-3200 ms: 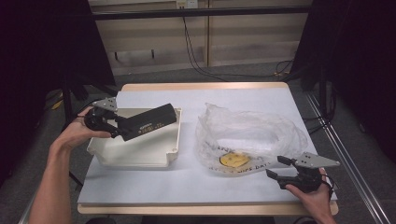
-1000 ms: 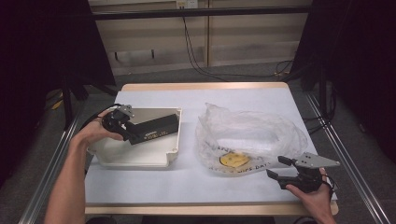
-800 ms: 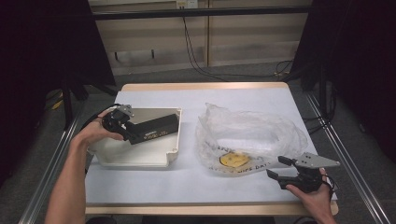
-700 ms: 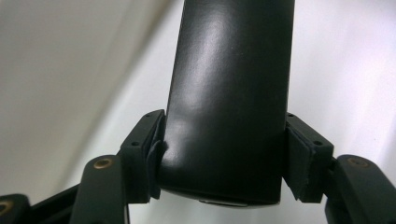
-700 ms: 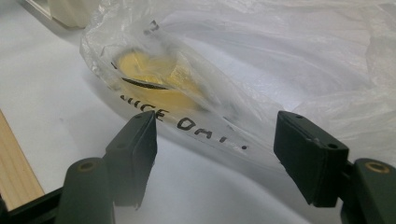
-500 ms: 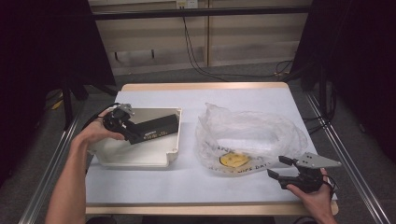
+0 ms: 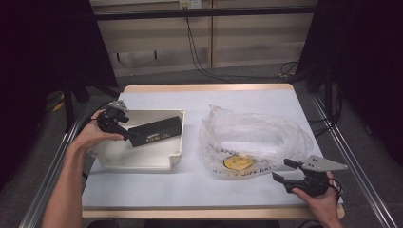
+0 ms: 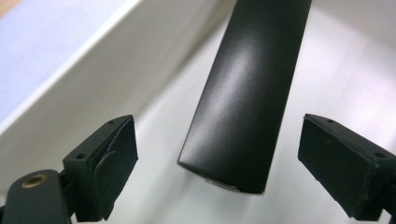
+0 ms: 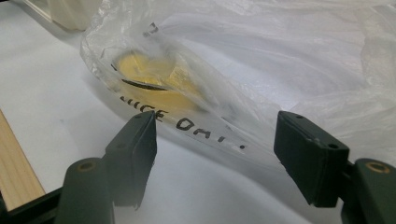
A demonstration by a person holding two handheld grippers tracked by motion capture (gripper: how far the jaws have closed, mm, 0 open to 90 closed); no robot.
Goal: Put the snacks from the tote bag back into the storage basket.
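Note:
A long black box lies slanted inside a white tray on the left of the table. My left gripper is at the box's left end. In the left gripper view the box has its end between the jaws of my left gripper, which stand open and do not touch it. A crumpled clear plastic bag with black lettering and a round yellow mark lies right of the tray. My right gripper is open just off the bag's near edge.
White paper covers the table, with a wooden edge at the front and back. Metal rails run along both sides. A bare strip lies between the tray and the bag, and another along the front.
The black box came down from over the tray's rim to lie inside the tray, and my left hand shifted slightly right. The right gripper stayed put.

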